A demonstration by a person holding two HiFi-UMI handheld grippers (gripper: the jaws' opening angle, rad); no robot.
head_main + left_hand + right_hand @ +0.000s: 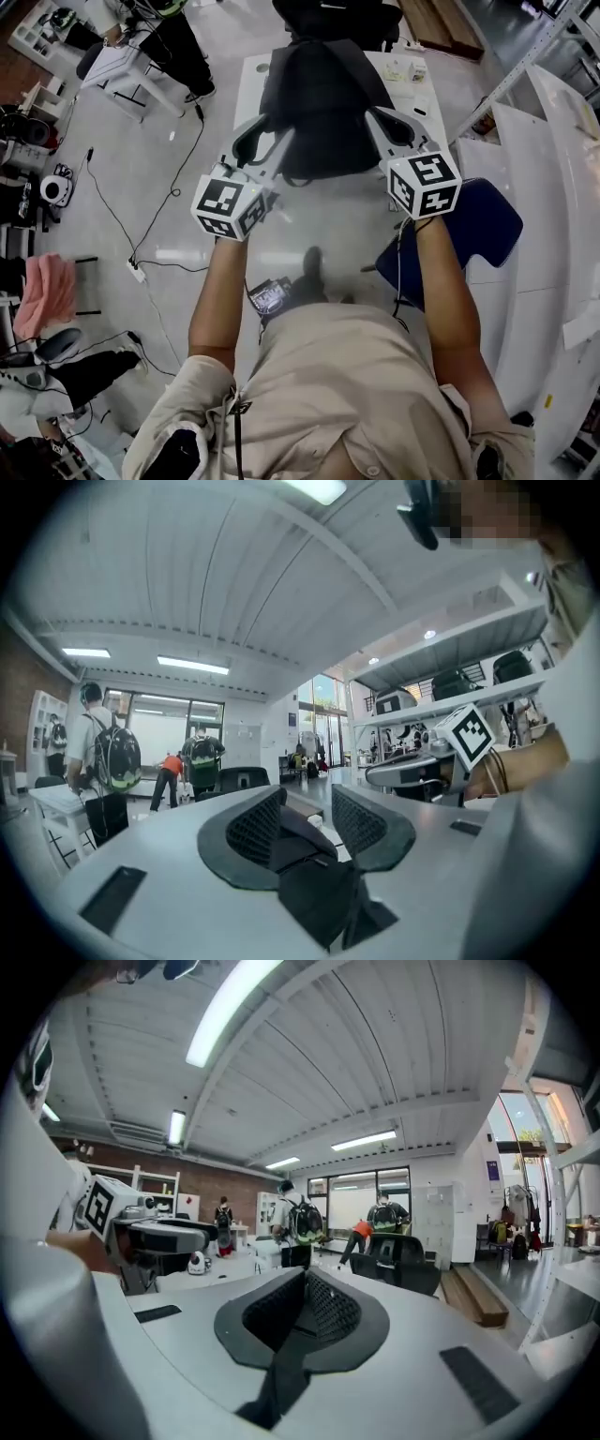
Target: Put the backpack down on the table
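facing a white table [251, 89] across open grey floor [309, 225]. the room is wide on the person's left, though cables [159, 202] lie over the floor there. on the right a blue chair [478, 220] and white panels [553, 178] crowd in close, so the free room is straight ahead and to the left.

backpack [323, 103], black, hangs between the two grippers over the near edge of the table and covers most of its middle. cannot tell whether its base touches the top. it is held from both sides, likely to keep it level and square to the table for the set-down. a black chair [328, 14] stands just past the far edge, so little room to overshoot.

left gripper [265, 136] is clamped on a thick fold of the backpack. its own view shows black fabric [300, 846] filling the gap, with the jaws part-way apart around it. right gripper [386, 127] is nearly closed, pinching a thin strap [281, 1382] that runs down out of its jaws. both point about level, toward the table.

small boxes [405, 70] sit near the table's far right corner, clear of the backpack. a bare strip of tabletop shows along the left edge.
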